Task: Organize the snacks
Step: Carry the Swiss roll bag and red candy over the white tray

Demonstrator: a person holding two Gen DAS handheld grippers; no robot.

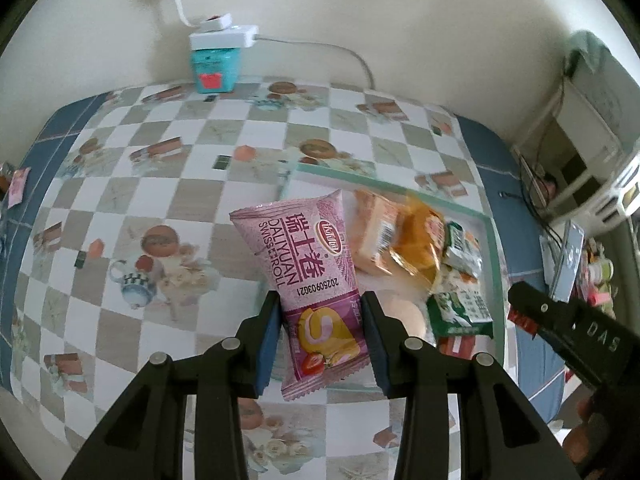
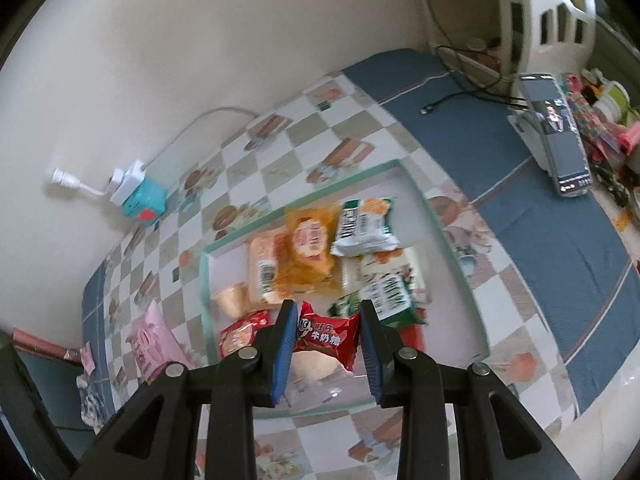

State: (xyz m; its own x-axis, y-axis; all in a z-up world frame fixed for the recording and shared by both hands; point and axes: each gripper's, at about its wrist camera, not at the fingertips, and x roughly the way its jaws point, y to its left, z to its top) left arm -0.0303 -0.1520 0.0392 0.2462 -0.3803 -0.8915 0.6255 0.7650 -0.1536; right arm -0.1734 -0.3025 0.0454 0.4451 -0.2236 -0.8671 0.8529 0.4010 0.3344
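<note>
My left gripper (image 1: 322, 312) is shut on a pink Swiss roll packet (image 1: 310, 280) and holds it upright above the left edge of the clear tray (image 1: 486, 216). My right gripper (image 2: 328, 320) is shut on a red milk candy packet (image 2: 326, 338) and holds it over the tray's (image 2: 456, 236) near part. The tray holds an orange bread packet (image 2: 306, 256), a peach cake packet (image 2: 260, 268), green-and-white packets (image 2: 366, 226) and a red packet (image 2: 240, 334). The pink packet shows at the left in the right wrist view (image 2: 150, 340). The right gripper shows at the right in the left wrist view (image 1: 532, 316).
A teal box with a white power strip (image 1: 218, 56) stands at the wall on the checkered tablecloth (image 1: 160, 184). A phone on a stand (image 2: 560, 136) and assorted clutter sit at the far right. A small pink wrapper (image 1: 18, 186) lies at the left table edge.
</note>
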